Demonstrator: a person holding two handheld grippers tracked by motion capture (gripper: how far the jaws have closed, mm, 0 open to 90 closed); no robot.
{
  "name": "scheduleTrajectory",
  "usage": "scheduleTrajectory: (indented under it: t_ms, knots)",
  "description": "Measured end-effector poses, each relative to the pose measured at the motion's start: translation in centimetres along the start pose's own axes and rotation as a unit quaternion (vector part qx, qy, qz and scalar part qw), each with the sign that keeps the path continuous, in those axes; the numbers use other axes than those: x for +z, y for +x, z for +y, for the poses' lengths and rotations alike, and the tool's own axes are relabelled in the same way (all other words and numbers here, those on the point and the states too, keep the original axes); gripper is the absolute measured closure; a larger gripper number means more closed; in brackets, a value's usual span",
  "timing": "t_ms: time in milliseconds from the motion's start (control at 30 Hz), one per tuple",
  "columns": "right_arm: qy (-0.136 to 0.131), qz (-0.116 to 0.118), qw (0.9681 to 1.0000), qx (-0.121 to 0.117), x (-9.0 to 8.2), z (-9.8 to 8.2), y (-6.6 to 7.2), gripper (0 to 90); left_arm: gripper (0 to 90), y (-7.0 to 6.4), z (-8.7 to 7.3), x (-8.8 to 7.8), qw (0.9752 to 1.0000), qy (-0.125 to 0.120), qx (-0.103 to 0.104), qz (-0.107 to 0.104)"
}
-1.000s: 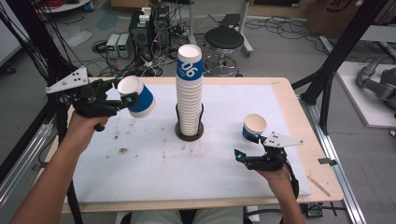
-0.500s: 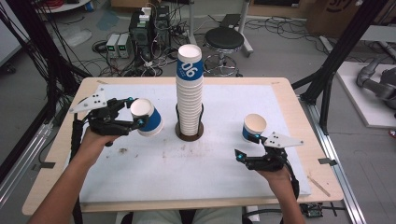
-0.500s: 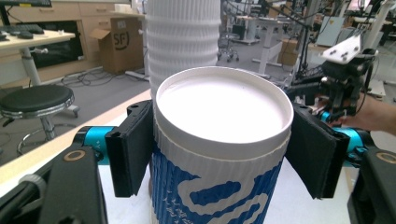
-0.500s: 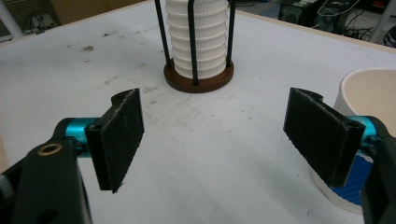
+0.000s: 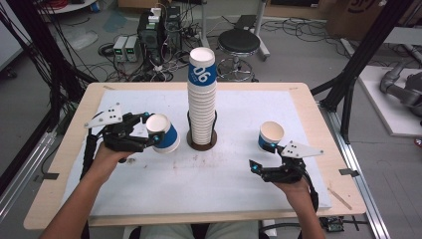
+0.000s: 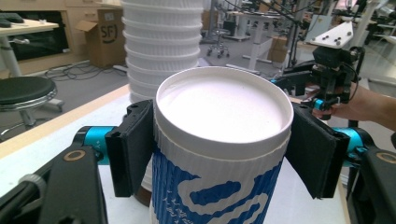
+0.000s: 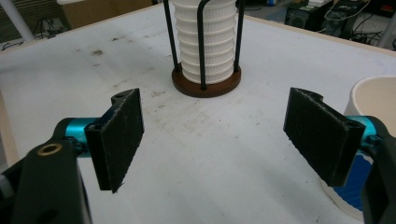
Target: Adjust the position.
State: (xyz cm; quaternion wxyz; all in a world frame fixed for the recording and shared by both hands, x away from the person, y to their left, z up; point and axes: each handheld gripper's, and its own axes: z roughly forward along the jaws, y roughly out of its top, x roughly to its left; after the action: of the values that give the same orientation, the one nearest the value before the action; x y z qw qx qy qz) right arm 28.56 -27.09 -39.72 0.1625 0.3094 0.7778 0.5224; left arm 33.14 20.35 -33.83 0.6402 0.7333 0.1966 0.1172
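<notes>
My left gripper (image 5: 153, 129) is shut on a blue-and-white paper cup (image 5: 164, 134), which tilts just left of the tall cup stack (image 5: 202, 94). In the left gripper view both black pads press the cup (image 6: 219, 140) below its rim, and the stack (image 6: 161, 42) rises right behind it. I cannot tell whether the cup touches the table. A second cup (image 5: 271, 134) stands upright at the right. My right gripper (image 5: 263, 158) rests just in front of it, open. Its jaws (image 7: 215, 135) hold nothing, with that cup (image 7: 373, 102) beside the right pad.
The stack sits in a black wire holder on a round brown base (image 5: 201, 145) at the middle of the white mat (image 5: 209, 184). Wooden table edges (image 5: 318, 129) frame the mat. Stools, cables and equipment stand on the floor beyond.
My left gripper has come down and to the right with the cup, closer to the stack. The right gripper and the second cup have stayed put.
</notes>
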Motion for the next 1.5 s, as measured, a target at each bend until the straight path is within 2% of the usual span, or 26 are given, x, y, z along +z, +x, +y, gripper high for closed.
scheduleTrajectory:
  t_ms: [233,433,700,900,1133,1233,1500]
  knots:
    - [-0.004,0.011,0.9999,-0.005,0.0,0.0,0.2,20.7,28.7,-0.9,-1.0,0.8,0.9998,0.001,0.000,-0.018]
    - [-0.006,0.036,0.9993,-0.009,0.3,0.2,0.8,20.6,28.8,-1.8,-1.6,1.7,0.9995,-0.002,0.001,-0.031]
    - [-0.014,0.055,0.9983,-0.014,0.8,0.6,1.4,20.6,28.8,-2.5,-2.0,2.6,0.9988,-0.003,0.003,-0.049]
    - [-0.016,0.079,0.9965,-0.020,1.3,0.9,2.1,20.7,28.7,-2.9,-2.3,3.4,0.9979,0.000,0.004,-0.065]
    - [-0.009,0.109,0.9933,-0.037,2.3,1.4,3.0,20.7,28.7,-3.6,-2.4,4.5,0.9964,0.003,0.005,-0.085]
    - [-0.004,0.123,0.9918,-0.037,3.0,1.6,3.4,20.6,28.7,-3.9,-2.4,5.0,0.9956,0.003,0.005,-0.093]
    - [0.008,0.160,0.9852,-0.061,5.4,2.6,4.9,20.7,28.8,-4.5,-2.5,5.9,0.9937,0.006,0.010,-0.111]
